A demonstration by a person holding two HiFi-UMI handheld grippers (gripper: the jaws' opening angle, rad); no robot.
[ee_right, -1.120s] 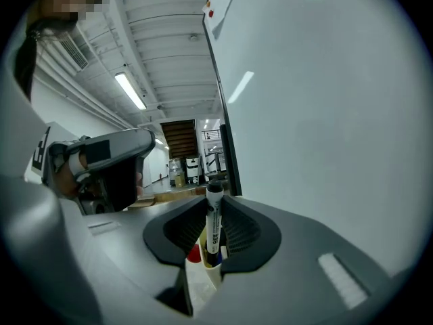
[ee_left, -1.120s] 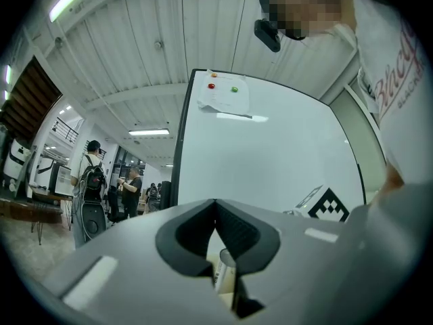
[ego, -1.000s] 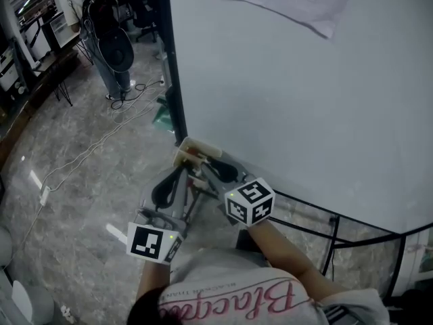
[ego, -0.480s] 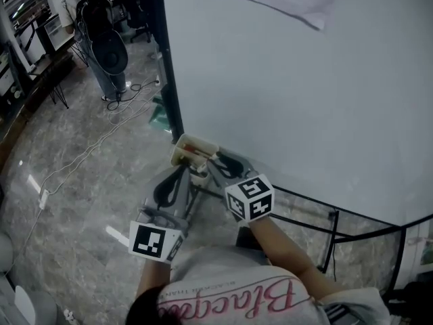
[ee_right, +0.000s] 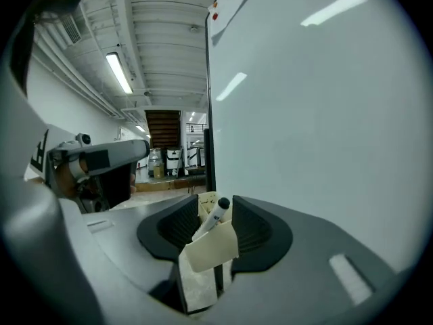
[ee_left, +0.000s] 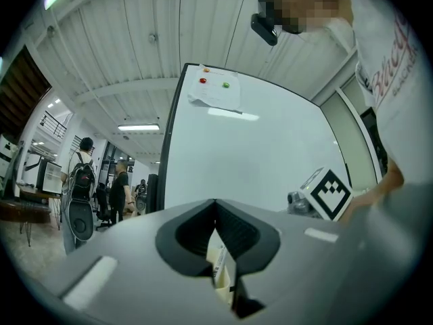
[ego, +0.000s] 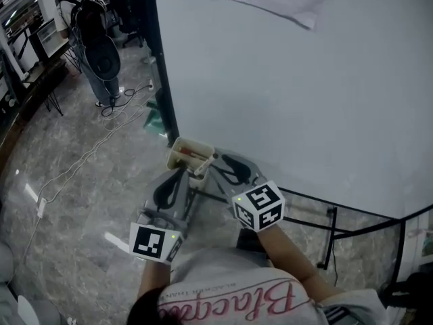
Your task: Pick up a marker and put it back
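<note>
Leaning in the beige holder (ee_right: 205, 250), marker (ee_right: 211, 217) sits betw. jaws of R gripper (ee_right: 216, 206), just opened wide & clear of it, long axis tilted up-right; L gripper (ee_left: 216, 212) clamps holder's wall, so R is nearer.

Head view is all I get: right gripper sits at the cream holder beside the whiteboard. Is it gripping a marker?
Observer: No. The right gripper view shows the right gripper open, its jaws having just been opening. The marker is between them but not pinched.
Operator: Where does the marker rest?
Observer: It leans tilted inside the holder, dark cap up.
Operator: Left side?
Observer: The left gripper view shows the left gripper shut on the holder's wall.
</note>
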